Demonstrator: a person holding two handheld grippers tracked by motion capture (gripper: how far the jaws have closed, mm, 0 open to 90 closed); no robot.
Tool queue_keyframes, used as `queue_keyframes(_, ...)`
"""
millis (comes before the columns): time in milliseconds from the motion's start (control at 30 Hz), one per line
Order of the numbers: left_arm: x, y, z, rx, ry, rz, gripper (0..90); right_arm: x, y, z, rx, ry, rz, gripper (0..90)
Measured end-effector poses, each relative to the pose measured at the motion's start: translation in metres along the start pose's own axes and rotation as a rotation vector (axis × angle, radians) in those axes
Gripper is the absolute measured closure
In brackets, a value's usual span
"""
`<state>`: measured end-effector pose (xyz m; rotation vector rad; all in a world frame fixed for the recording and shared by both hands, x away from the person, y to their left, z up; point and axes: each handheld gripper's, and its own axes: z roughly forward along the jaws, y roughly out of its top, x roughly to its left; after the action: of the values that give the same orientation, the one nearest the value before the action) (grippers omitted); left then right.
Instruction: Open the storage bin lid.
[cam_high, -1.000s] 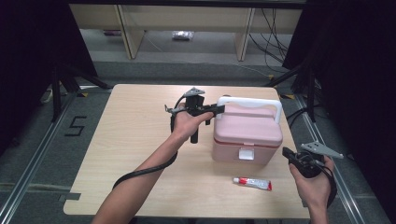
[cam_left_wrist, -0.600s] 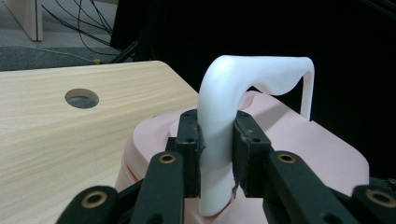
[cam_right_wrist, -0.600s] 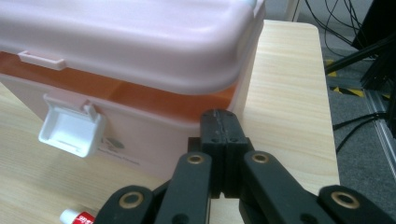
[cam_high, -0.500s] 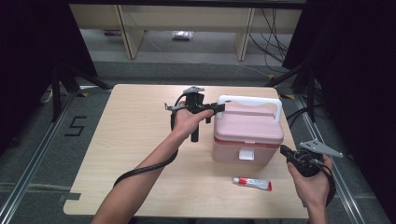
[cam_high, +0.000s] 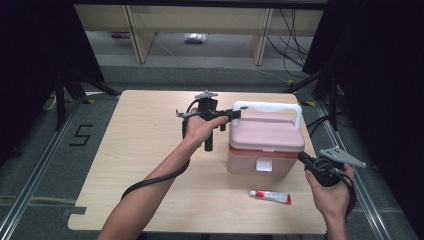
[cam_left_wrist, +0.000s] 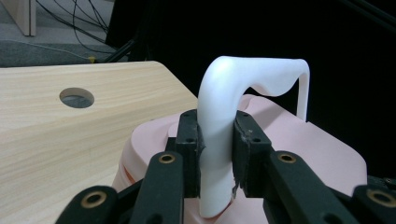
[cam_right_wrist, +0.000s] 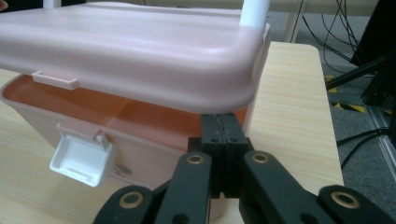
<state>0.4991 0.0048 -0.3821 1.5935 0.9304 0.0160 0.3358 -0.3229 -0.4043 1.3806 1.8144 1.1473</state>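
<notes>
At the pink box (cam_high: 265, 145), my left gripper (cam_left_wrist: 215, 140) clamped the white handle (cam_left_wrist: 233, 93); lid had lifted since earlier. Right gripper (cam_right_wrist: 223, 135) sat closed, empty.

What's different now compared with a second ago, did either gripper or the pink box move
Hardly anything visibly changed. The left gripper stays shut on the white handle of the pink box, the right gripper stays shut at the box's right front corner, and the tube lies where it was.
</notes>
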Motion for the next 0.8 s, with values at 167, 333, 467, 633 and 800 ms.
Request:
queue_keyframes(167,-0.004,0.006,-0.010,-0.081,0.008,0.085,51.9,0.000,0.001,0.001,-0.008,-0.001,0.013,90.0)
queue_keyframes(333,-0.012,0.010,-0.025,-0.115,0.033,0.164,51.9,0.001,0.001,0.001,-0.015,-0.009,0.015,90.0)
queue_keyframes(467,-0.017,0.008,-0.037,-0.129,0.032,0.217,59.2,0.001,0.002,0.000,-0.019,-0.010,0.015,90.0)
queue_keyframes(633,-0.022,0.002,-0.051,-0.143,0.016,0.263,68.2,0.002,0.005,-0.001,-0.030,-0.017,0.005,90.0)
queue_keyframes(800,-0.026,-0.006,-0.062,-0.135,-0.011,0.289,75.6,0.003,0.007,-0.001,-0.048,-0.016,0.010,90.0)
